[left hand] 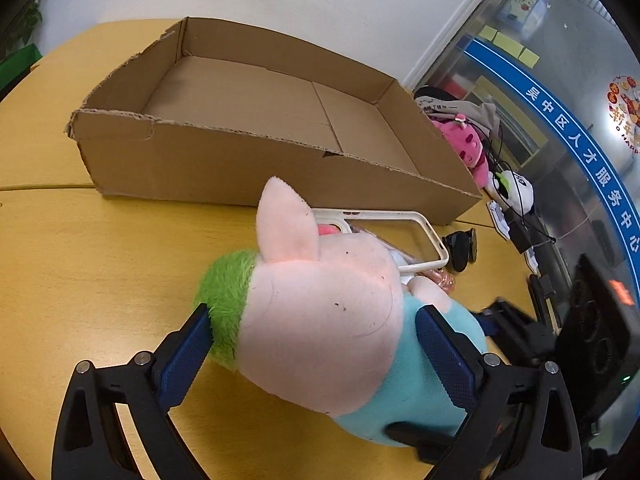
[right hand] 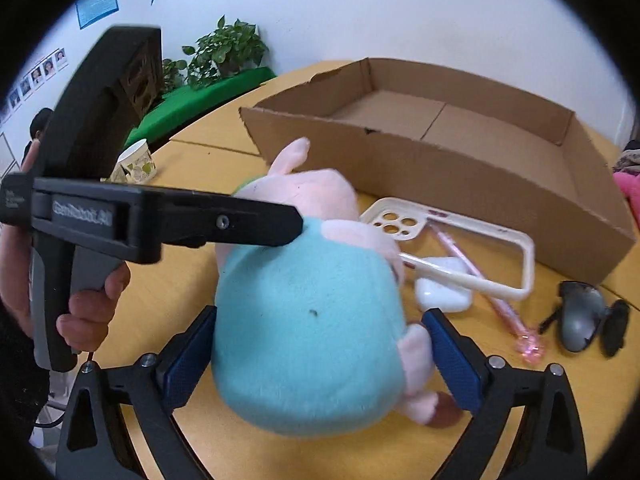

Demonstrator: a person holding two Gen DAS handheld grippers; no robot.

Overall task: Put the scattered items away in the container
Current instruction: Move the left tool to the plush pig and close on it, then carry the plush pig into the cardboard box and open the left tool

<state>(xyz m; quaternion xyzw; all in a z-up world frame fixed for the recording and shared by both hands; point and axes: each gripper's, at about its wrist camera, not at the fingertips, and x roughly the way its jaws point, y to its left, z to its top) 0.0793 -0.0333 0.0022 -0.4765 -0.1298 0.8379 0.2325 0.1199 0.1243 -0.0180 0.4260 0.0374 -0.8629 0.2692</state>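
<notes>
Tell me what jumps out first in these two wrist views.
The plush pig in a turquoise shirt fills both views, lying on the yellow table between the wide jaws of the left gripper and the right gripper. Behind it stands an empty cardboard box with torn edges. Between pig and box lie a white phone case, a pink pen and black sunglasses.
</notes>
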